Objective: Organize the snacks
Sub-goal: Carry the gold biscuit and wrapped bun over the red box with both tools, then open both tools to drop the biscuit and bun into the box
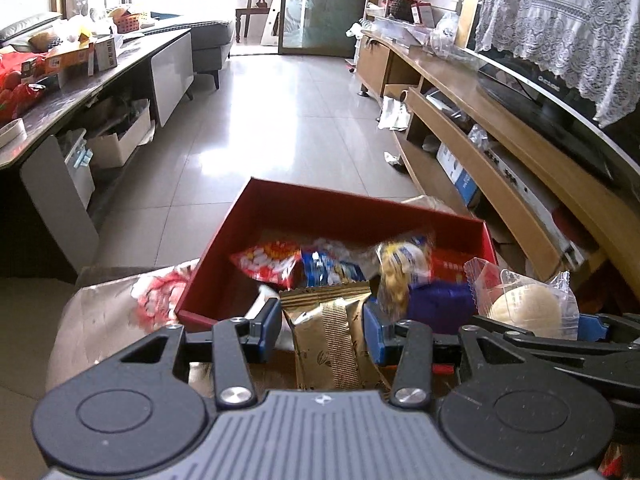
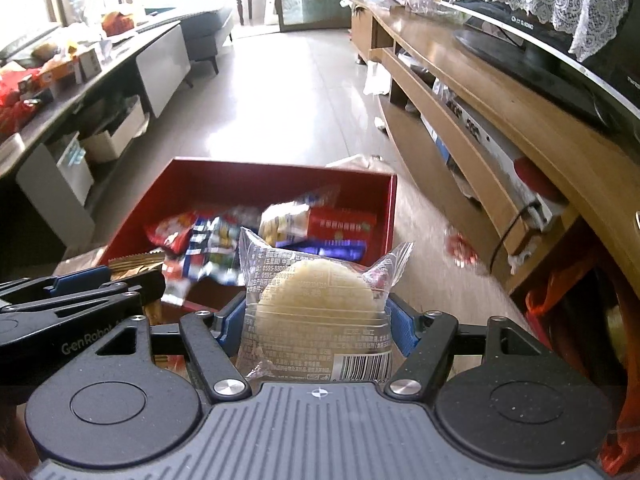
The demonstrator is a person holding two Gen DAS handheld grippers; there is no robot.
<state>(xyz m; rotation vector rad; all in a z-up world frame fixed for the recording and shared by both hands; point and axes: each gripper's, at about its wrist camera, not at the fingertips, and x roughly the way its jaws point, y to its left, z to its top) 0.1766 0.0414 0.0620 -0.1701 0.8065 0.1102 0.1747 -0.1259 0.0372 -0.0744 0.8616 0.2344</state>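
Left hand-held gripper (image 1: 322, 330) clamps gold packet (image 1: 332, 340); right hand-held gripper (image 2: 316, 320) clamps round cake (image 2: 316, 300). Both near red box (image 1: 320, 208) front edge. Risk: slick wrappers slipping, landing outside box.

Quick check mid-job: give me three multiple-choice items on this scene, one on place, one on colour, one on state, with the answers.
1. Where do the already sorted snacks lie?
A. in the red box
B. on the TV stand
C. on the sofa

2. What colour is the packet in the left hand-held gripper?
A. green
B. gold
C. white

3. What is the state of the right hand-held gripper?
A. open and empty
B. out of view
C. shut on the clear-wrapped round cake

Answers: 1 A, several packets lie inside the box; 2 B, its wrapper is gold-brown; 3 C, blue pads press both sides of the wrapper.
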